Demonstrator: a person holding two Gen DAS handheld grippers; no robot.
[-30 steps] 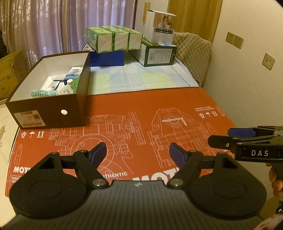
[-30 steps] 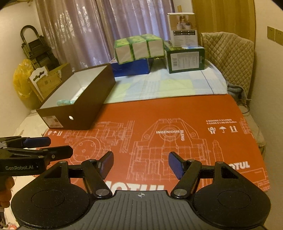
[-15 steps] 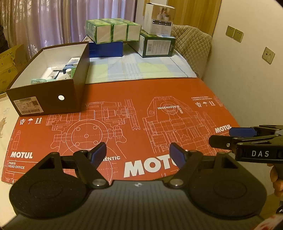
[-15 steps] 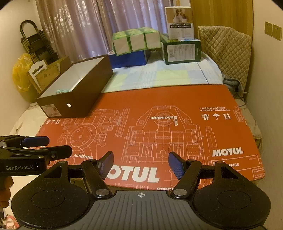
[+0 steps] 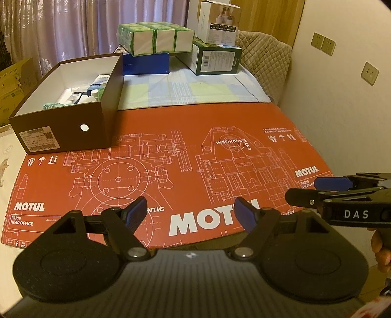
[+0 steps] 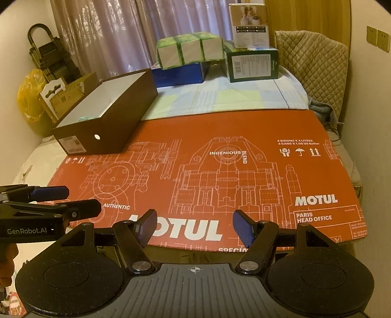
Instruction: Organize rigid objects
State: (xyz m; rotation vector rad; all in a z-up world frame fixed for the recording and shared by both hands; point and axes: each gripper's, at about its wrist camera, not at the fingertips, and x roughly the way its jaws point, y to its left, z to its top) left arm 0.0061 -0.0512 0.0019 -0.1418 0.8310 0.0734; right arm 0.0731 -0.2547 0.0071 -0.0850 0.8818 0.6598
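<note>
Both hand-held grippers hang side by side over the near edge of the red Motul cardboard sheet (image 5: pixel 185 151) — the left hand-held gripper (image 5: pixel 193 214) with its blue pads spread wide and nothing between them, the right hand-held gripper (image 6: pixel 193 226) just as released and empty. Over at the far left corner of the sheet sits the brown shoebox (image 5: pixel 97 122), lid off, and the rigid objects (image 5: pixel 95 86) are inside it — small packets and a teal round thing, too jumbled to name. Behind, on the checked cloth (image 5: pixel 190 90), a blue box (image 5: pixel 146 63) carries green-wrapped packs (image 5: pixel 156 39), beside a green carton (image 5: pixel 217 60) with a white box (image 5: pixel 218 23) on top.
</note>
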